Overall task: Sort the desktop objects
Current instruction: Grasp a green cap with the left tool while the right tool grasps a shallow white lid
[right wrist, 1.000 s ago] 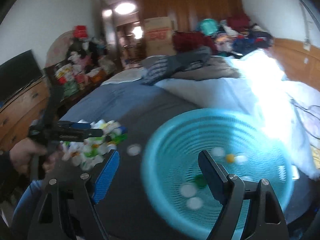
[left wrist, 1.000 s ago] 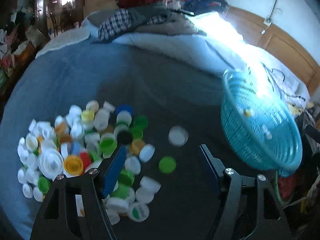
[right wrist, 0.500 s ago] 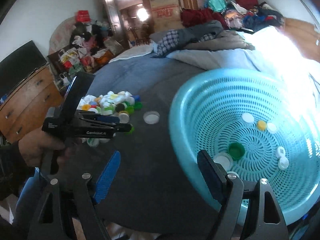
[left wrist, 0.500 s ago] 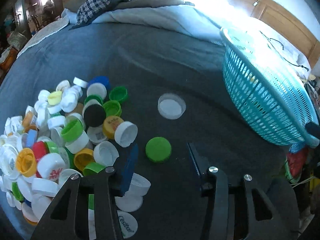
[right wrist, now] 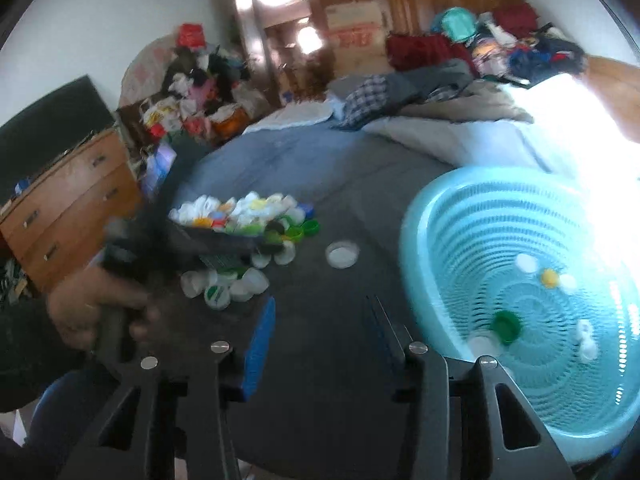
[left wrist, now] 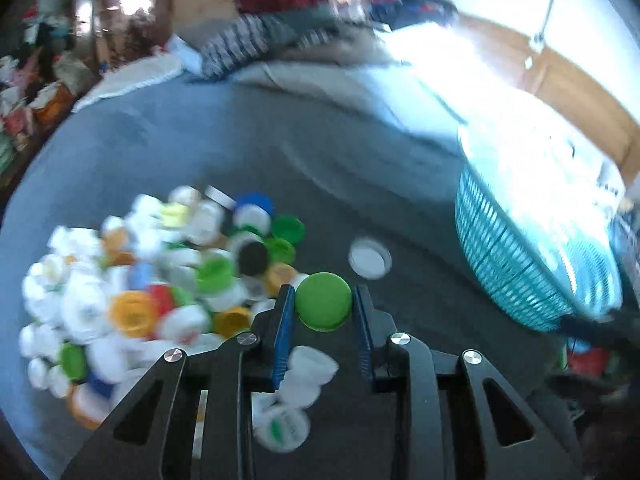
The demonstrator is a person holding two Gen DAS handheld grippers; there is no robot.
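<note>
A green bottle cap [left wrist: 324, 310] sits between the blue pads of my left gripper [left wrist: 323, 294], whose jaws are closing and press on its sides. To its left lies a heap of mixed caps [left wrist: 152, 280], white, green, yellow and red. One white cap [left wrist: 370, 258] lies alone, open side up, towards the turquoise basket [left wrist: 520, 264]. In the right wrist view my right gripper [right wrist: 320, 304] hangs over the dark cloth beside the basket [right wrist: 424, 248]; its jaws are closing with nothing between them. Several caps lie in the basket, among them a green one [right wrist: 506, 326].
A hand [right wrist: 96, 304] holds the blurred left gripper near the cap heap [right wrist: 240, 216]. A wooden dresser [right wrist: 68, 196] stands at the left. Piled clothes [right wrist: 420, 84] and bedding lie beyond the dark cloth. Bright light washes out the far right.
My left gripper's jaws have come together on the green cap that lay between them. The right gripper has sunk and shifted left off the basket, and its jaws have narrowed.
</note>
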